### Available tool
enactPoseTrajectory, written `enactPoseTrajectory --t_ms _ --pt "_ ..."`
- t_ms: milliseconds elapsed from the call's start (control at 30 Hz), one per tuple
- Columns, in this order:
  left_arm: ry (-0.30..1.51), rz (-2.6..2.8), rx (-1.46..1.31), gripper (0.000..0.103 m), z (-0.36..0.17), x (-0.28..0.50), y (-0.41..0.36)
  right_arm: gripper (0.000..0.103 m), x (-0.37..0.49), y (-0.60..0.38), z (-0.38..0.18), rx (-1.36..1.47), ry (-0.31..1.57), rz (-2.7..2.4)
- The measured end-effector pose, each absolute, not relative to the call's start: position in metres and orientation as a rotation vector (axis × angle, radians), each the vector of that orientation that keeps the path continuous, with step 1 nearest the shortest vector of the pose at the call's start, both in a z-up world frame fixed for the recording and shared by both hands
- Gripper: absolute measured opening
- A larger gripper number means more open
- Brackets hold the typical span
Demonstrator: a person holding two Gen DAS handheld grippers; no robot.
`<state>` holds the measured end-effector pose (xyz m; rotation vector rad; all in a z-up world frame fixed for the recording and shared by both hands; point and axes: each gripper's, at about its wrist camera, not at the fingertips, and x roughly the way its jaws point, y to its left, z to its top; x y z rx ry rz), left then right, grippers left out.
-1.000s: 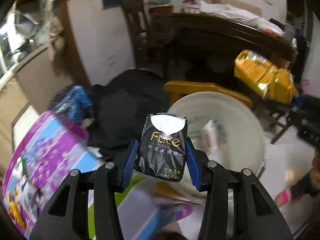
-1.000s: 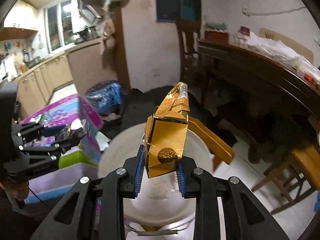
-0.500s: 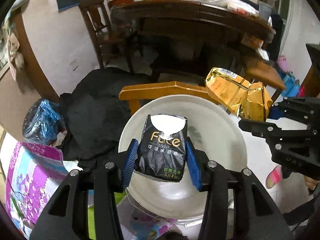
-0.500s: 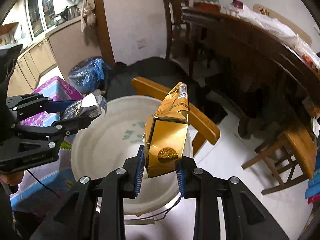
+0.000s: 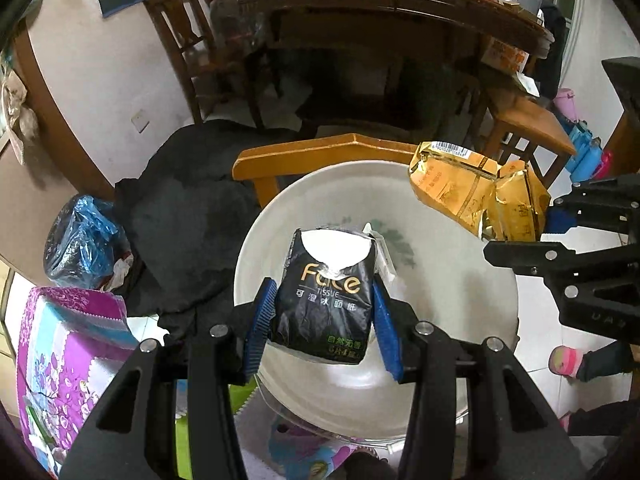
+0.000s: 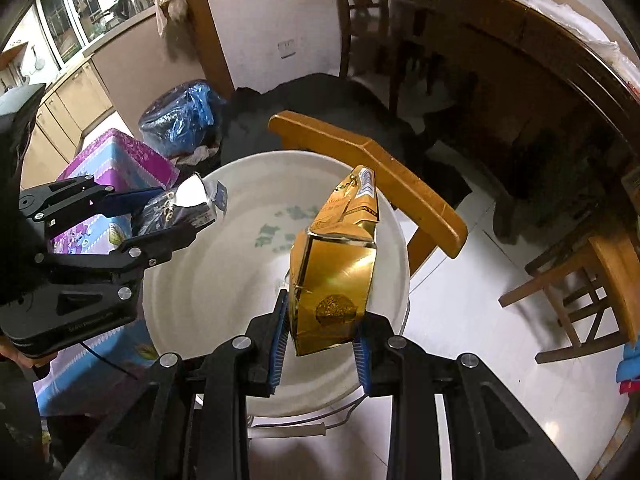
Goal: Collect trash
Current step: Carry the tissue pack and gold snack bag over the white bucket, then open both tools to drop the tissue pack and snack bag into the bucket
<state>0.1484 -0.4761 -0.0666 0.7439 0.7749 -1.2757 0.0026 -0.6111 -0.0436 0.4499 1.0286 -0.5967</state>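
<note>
Both tongs loaded over the white basin

The left tongs (image 5: 325, 312) are clamped on a black tissue pack (image 5: 326, 296), held above the white basin (image 5: 460, 360) toward its nine o'clock side in the right wrist view. The right tongs (image 6: 320, 340) are nearly closed, pinching a crumpled gold packet (image 6: 336, 276) over the basin's three o'clock edge. A yellow wooden chair back (image 6: 372, 176) sits just beyond the basin at twelve o'clock.

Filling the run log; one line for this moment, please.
left gripper: holds tissue pack | right gripper: holds gold bag | both over bucket
</note>
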Motion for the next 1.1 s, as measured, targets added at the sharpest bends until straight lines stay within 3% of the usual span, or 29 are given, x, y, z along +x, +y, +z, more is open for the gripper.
enactPoseTrajectory --t_ms 1100 --pt "0.801 -1.281 0.852 0.048 -0.073 0.151 -0.491 0.031 0.034 -0.628 -0.043 0.412 1.208 -0.505"
